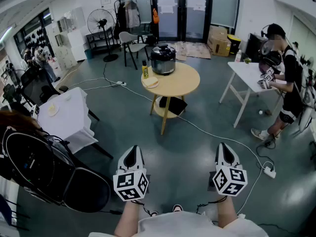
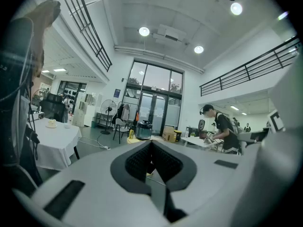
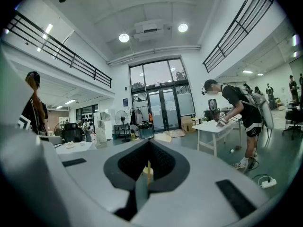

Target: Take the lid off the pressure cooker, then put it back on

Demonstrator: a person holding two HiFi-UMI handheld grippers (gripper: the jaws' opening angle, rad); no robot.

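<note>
Holding my left tool (image 1: 132, 151) and right tool (image 1: 224, 148) clenched, empty, well apart from pressure cooker (image 1: 163, 59) on round desk (image 1: 185, 84).

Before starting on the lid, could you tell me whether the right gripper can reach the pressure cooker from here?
Probably not. The pressure cooker stands on the round table across open floor, far beyond the right gripper, held near the body with jaws together. Walking up looks unobstructed.

Place: lab hall | Cues: mezzanine railing (image 3: 71, 56), glass doors (image 1: 187, 9), worktable (image 1: 247, 73)
</note>
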